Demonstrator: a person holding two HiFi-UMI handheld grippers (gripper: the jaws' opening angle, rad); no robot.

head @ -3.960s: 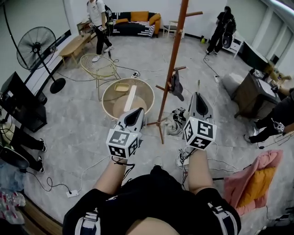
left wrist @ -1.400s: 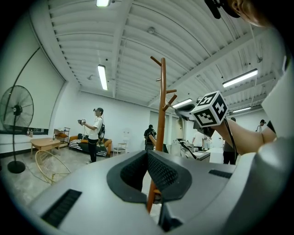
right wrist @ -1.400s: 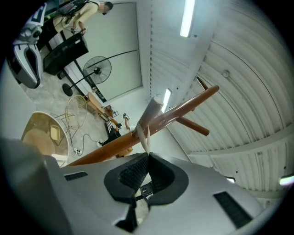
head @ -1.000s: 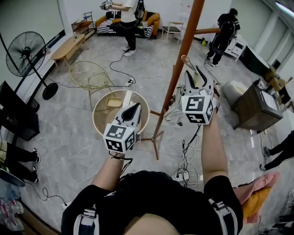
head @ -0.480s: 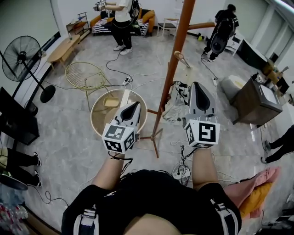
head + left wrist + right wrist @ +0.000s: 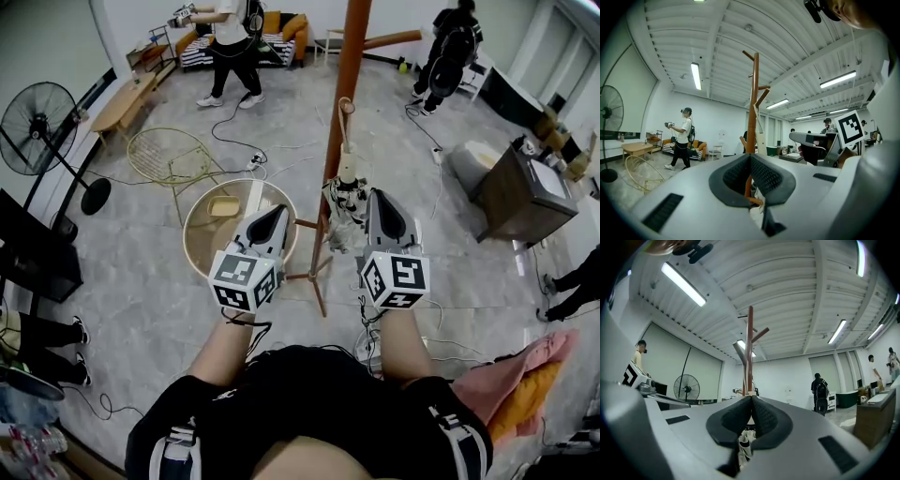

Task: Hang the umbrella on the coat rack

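The brown wooden coat rack (image 6: 348, 66) stands in front of me. A pale folded umbrella (image 6: 341, 208) hangs beside the pole, its curved wooden handle (image 6: 345, 106) up by a branch. My right gripper (image 6: 374, 195) is shut and empty just right of the umbrella's bundled cloth, apart from it. In the right gripper view the rack (image 6: 749, 348) rises beyond the closed jaws and pale cloth (image 6: 744, 445) shows below them. My left gripper (image 6: 279, 214) is shut and empty left of the pole; its view shows the rack (image 6: 753, 103) straight ahead.
A round wicker table (image 6: 216, 246) and a wire chair (image 6: 169, 155) stand to the left, with a floor fan (image 6: 37, 117) beyond. Cables (image 6: 262, 150) trail over the floor. A dark cabinet (image 6: 516, 192) is at right, and a pink cloth (image 6: 525, 375) lies lower right. People stand at the back.
My right gripper was open at the umbrella's handle up by the rack; it has let go, shut, rolled and dropped lower. The umbrella stays hanging. The left gripper has shifted slightly.
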